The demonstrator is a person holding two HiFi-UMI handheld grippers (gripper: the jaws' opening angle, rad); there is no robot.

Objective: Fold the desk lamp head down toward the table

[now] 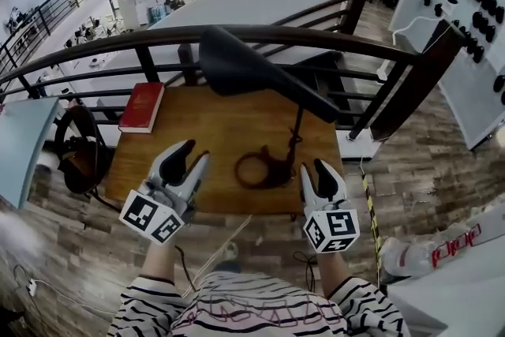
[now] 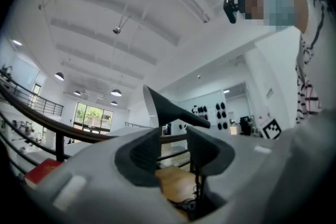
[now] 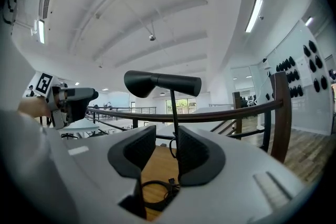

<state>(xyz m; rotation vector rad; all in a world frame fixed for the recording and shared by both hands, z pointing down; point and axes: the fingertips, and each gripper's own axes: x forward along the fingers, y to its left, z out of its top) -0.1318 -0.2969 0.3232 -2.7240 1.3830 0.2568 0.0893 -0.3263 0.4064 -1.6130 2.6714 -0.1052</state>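
I hold my left gripper [image 1: 195, 154] and right gripper [image 1: 317, 168] part-open, empty, at the table's [image 1: 197, 122] near edge — the lamp head [image 1: 237, 63] stands raised ahead and above them, long axis slanting toward its stem [image 1: 297, 126], nearest my right

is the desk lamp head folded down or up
Up: the lamp head sits roughly level atop its upright stem, well above the table.

Black lamp head [image 1: 245, 63], red book [image 1: 142, 106], brown wooden table [image 1: 229, 122] — black-and-white striped sleeves [image 1: 146, 312]
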